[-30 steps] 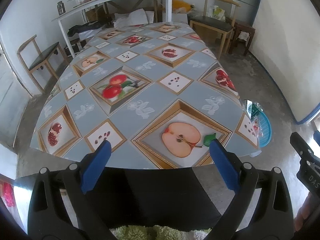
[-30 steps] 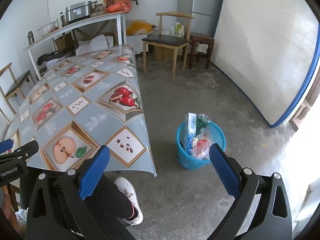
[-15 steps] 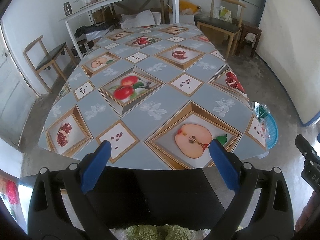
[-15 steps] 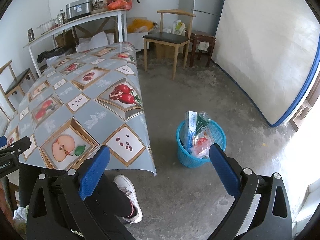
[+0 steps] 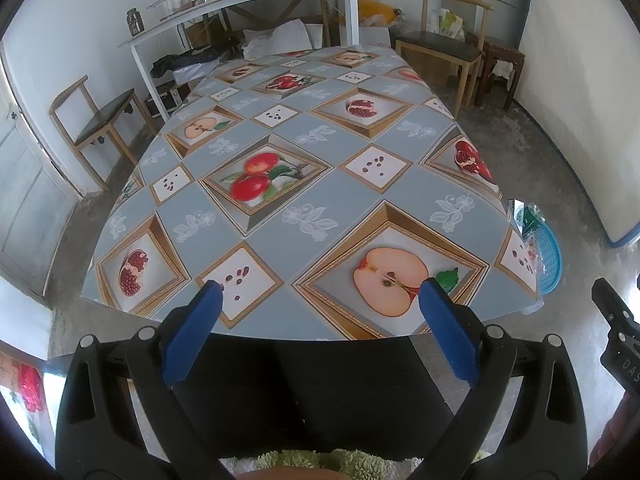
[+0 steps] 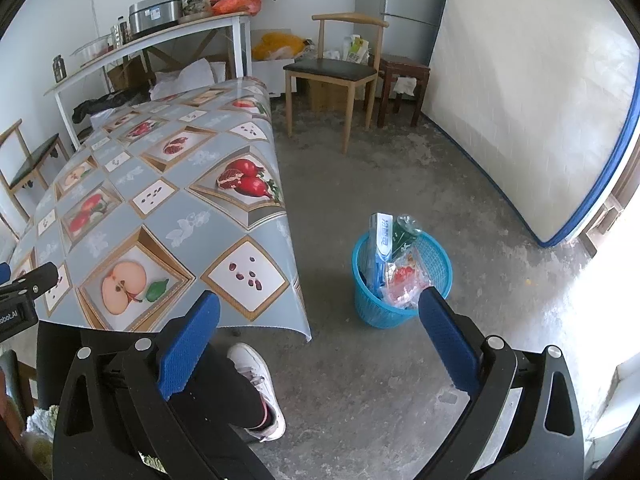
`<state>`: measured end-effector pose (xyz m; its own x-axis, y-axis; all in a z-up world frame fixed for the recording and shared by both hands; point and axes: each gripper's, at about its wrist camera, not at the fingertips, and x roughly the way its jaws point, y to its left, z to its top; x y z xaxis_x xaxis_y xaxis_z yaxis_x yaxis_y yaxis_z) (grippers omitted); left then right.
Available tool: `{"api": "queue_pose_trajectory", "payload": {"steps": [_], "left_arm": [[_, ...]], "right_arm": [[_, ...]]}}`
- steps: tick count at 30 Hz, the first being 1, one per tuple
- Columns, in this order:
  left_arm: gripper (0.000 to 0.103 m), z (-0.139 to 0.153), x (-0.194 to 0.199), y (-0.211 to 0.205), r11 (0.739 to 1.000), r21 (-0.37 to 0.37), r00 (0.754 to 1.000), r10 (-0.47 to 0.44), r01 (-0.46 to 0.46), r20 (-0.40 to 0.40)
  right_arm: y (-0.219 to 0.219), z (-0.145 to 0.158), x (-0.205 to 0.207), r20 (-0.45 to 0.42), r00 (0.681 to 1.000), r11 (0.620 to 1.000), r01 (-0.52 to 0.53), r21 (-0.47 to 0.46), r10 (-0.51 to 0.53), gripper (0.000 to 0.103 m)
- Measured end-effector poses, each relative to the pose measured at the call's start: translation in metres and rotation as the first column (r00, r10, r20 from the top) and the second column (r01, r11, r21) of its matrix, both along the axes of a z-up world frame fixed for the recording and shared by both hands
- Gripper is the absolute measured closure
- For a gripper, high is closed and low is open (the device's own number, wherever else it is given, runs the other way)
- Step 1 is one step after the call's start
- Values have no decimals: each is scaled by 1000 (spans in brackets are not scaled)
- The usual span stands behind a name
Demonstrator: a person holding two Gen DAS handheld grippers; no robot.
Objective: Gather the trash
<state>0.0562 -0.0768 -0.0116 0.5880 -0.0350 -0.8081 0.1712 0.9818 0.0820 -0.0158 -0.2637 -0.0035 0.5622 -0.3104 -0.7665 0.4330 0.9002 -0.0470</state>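
A blue plastic basket [image 6: 436, 256] stands on the concrete floor right of the table. It holds trash: a blue and white carton [image 6: 382, 240], a green wrapper and a clear red-printed bag [image 6: 404, 284]. Its rim also shows in the left wrist view [image 5: 550, 252] past the table's right corner. My left gripper [image 5: 320, 296] is open and empty, held above the near edge of the table [image 5: 304, 184]. My right gripper [image 6: 320, 304] is open and empty, held above the floor near the basket.
The table wears a grey oilcloth [image 6: 168, 208] with fruit pictures. My legs and a white shoe [image 6: 256, 384] are below the grippers. Wooden chairs [image 6: 336, 72] [image 5: 100, 120], a white shelf table [image 5: 240, 4] and a leaning mattress [image 6: 532, 100] ring the room.
Both grippers have drifted slightly back and up, so a little more of the table shows in the left wrist view. Both stay open and empty.
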Motion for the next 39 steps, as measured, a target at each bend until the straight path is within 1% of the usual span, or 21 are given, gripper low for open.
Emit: {"api": "queue_pose_trajectory", "payload": {"steps": [12, 39], "left_arm": [[8, -2, 0, 1, 1000, 3, 1000, -3, 3, -3], [8, -4, -3, 0, 1000, 5, 1000, -6, 6, -8]], "right_arm": [[2, -4, -2, -8, 1000, 1000, 3, 10, -3, 6], [1, -4, -2, -7, 1000, 1000, 3, 10, -3, 6]]}}
